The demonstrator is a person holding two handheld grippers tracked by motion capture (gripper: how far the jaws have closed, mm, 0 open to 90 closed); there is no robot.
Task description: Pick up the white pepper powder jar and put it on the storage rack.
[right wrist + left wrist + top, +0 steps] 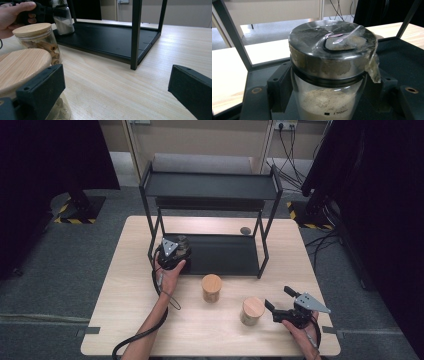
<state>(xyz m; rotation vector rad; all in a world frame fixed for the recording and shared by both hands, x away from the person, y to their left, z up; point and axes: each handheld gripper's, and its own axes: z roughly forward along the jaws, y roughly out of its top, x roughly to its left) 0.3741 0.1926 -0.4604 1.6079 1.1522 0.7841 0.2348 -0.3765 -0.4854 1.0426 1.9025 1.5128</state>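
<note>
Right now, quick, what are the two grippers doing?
Left gripper: closed on the powder jar.
Right gripper: open, holding nothing.

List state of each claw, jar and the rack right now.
Left claw: shut on the powder jar.
Powder jar: lidded, upright on the rack's bottom shelf.
Right claw: open, beside the near wood-lid jar.
Near wood-lid jar: lidded, upright on table.
Far wood-lid jar: lidded, upright.
Rack: top shelf bare.
</note>
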